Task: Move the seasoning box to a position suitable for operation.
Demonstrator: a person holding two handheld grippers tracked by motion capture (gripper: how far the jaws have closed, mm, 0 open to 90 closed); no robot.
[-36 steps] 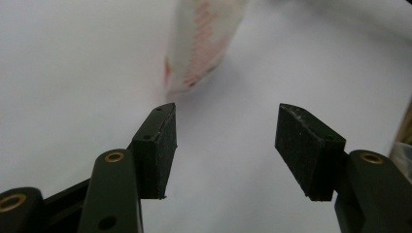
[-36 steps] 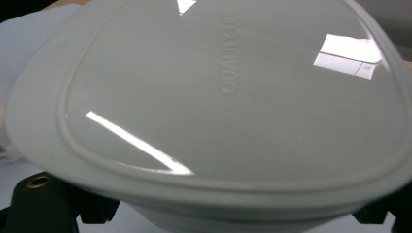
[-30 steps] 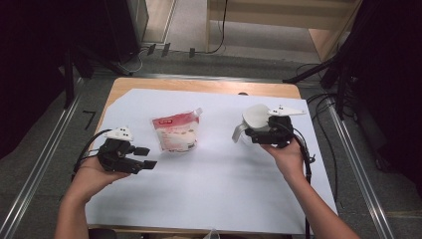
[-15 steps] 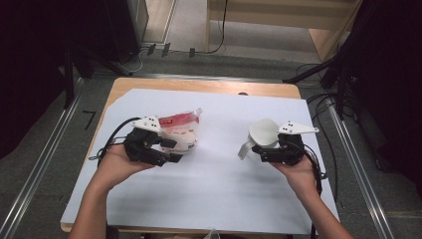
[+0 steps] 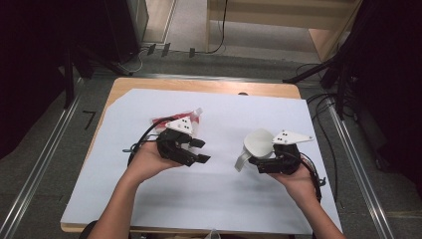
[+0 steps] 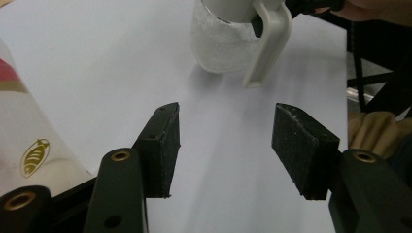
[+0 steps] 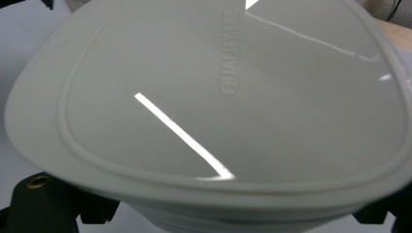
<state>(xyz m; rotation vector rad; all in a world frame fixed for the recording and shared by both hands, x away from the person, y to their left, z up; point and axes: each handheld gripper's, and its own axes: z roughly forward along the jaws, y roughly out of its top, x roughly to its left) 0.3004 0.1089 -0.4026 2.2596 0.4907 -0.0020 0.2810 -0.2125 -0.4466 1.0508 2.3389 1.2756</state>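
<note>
While the right hand-held gripper (image 5: 254, 162) clamps a lidded white jug (image 5: 255, 146) over the tabletop (image 5: 224, 199), the left hand-held gripper (image 5: 200, 151) stands half-open and empty beside a red-printed bag (image 5: 171, 120).

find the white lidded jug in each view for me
High view: white jug right of centre, held by the right gripper.
Left gripper view: top centre, handle hanging down.
Right gripper view: its lid close up.
Shared landmark: the white sheet.
</note>
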